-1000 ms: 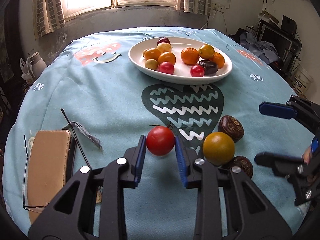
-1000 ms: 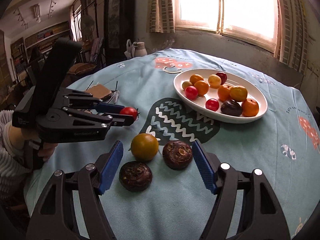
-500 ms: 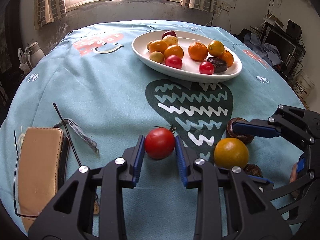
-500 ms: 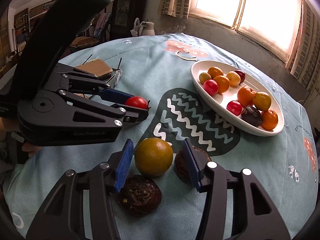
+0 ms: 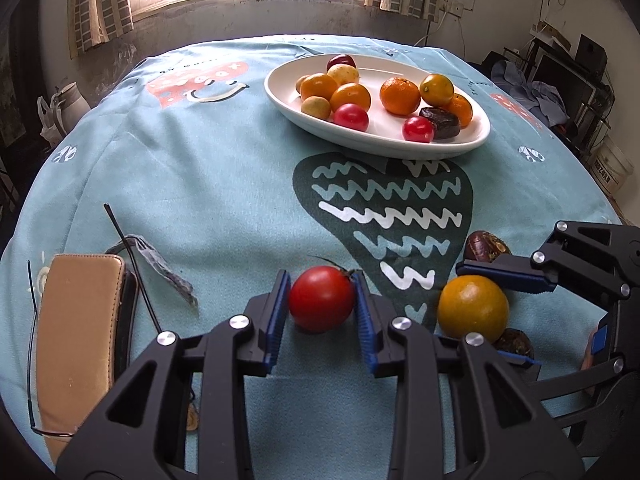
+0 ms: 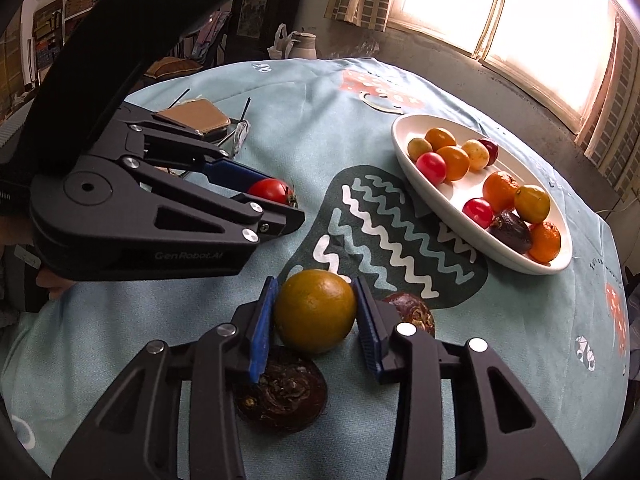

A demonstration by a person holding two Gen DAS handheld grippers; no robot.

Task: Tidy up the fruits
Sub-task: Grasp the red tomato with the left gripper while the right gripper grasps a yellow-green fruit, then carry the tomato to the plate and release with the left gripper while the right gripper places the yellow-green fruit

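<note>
Teal printed tablecloth, covering a round table and bearing a dark heart motif with zigzag lines, taken as the landmark for all entries. White oval dish, just beyond the motif's far edge toward the window: holds several oranges, three red tomatoes, small yellow-green fruits, one dark red fruit at the far rim and one dark brown fruit toward its right end. Red tomato, with green stem, at the motif's near-left edge: sits between the blue pads of the left gripper, jaws closed narrow against both its sides; whether it rests on the cloth or is lifted cannot be told. Yellow-orange round fruit, at the motif's near tip: sits between the blue pads of the right gripper, jaws drawn in narrow with both pads touching the fruit. Dark brown wrinkled fruit, first, on the motif's near-right edge, just beside the right gripper's outer finger. Dark brown wrinkled fruit, second, nearer than the motif's tip, directly below the held yellow-orange fruit and partly under the gripper's left finger. Tan leather case, well to the left of the motif, lying flat. Thin-framed spectacles, folded against the case, one arm angled toward the motif. Small grey wrapper, between case and tomato.
</note>
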